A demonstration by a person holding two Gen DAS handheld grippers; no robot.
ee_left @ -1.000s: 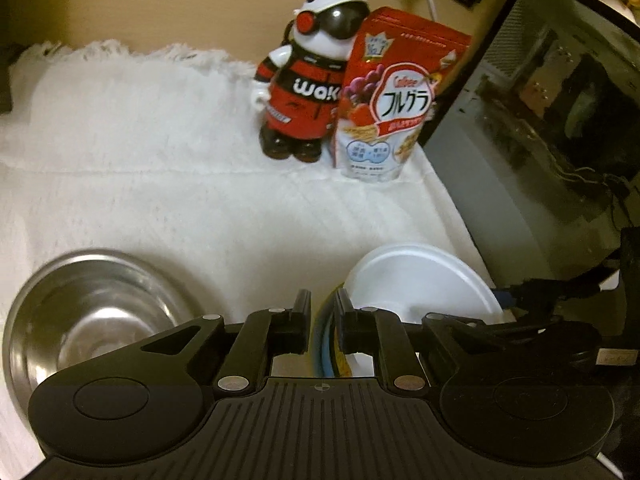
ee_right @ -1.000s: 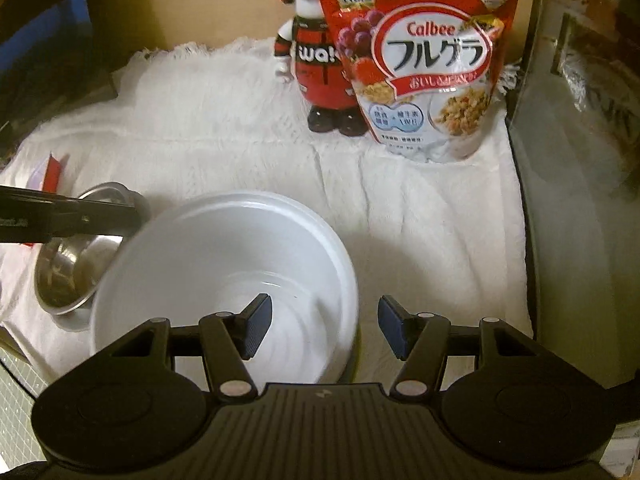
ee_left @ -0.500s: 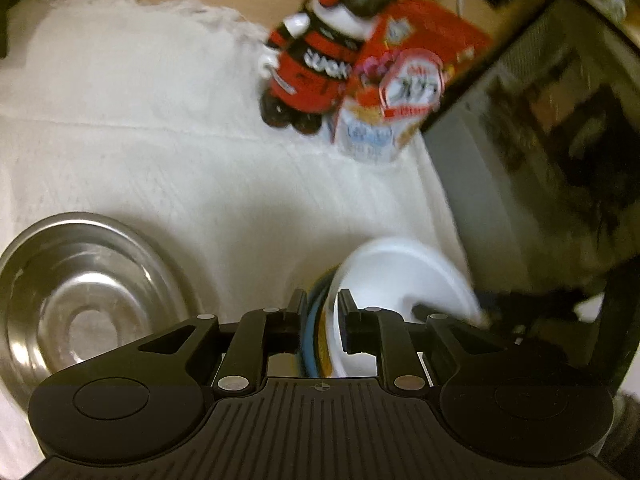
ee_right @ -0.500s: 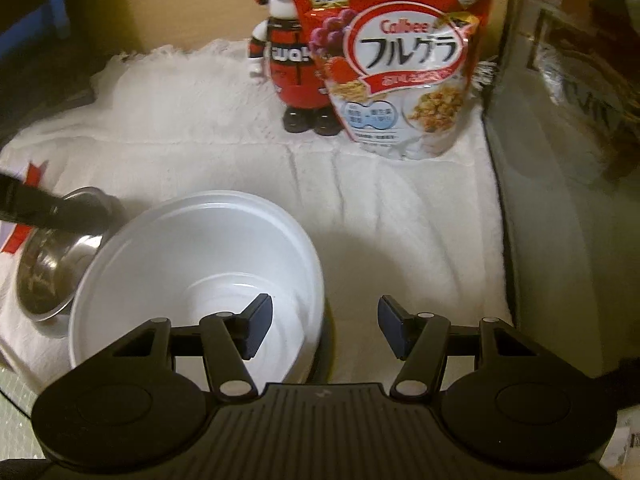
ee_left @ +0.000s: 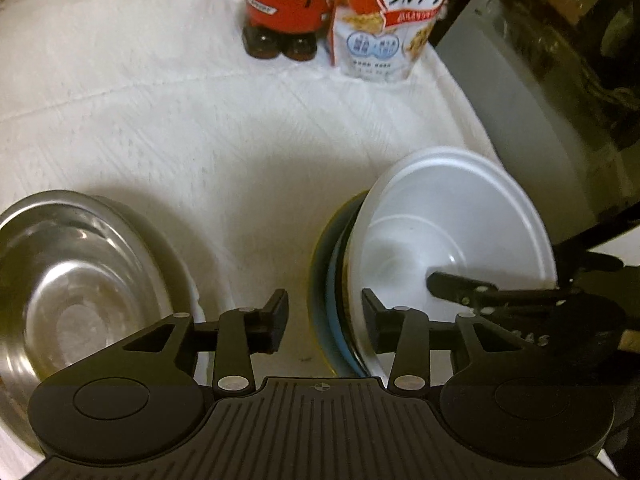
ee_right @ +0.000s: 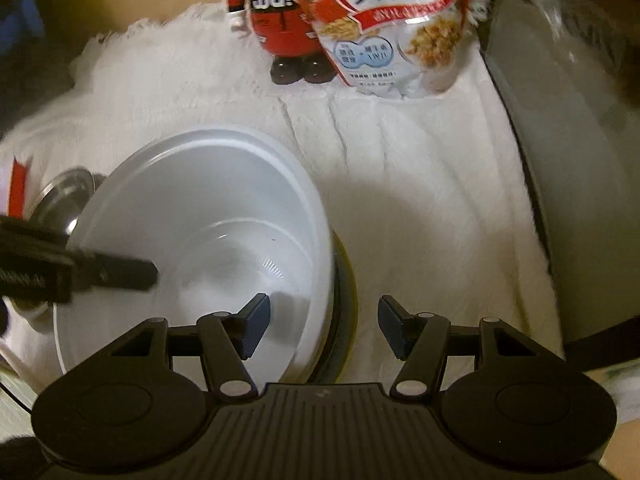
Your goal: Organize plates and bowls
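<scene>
A white bowl (ee_left: pixel 452 232) sits on a stack of a blue plate (ee_left: pixel 334 312) and a yellow-rimmed plate (ee_left: pixel 316 280) on the white cloth. My left gripper (ee_left: pixel 325 320) is open, its jaws on either side of the stack's left edge. A steel bowl (ee_left: pixel 76 288) lies to its left. In the right wrist view the white bowl (ee_right: pixel 200 240) fills the left centre, the yellow rim (ee_right: pixel 350 292) showing beneath. My right gripper (ee_right: pixel 322 330) is open, straddling the bowl's right rim. The steel bowl (ee_right: pixel 64 200) peeks out at far left.
A red panda figure (ee_left: pixel 288 4) and a red cereal bag (ee_left: pixel 384 20) stand at the back of the cloth (ee_left: pixel 200 120). A dark glass-fronted appliance (ee_left: pixel 560 80) borders the right side. The cereal bag (ee_right: pixel 392 24) shows in the right wrist view too.
My left gripper has opened, letting go of the plates' edge, and both cameras have moved closer to the table. The right gripper stays open around the white bowl's rim.
</scene>
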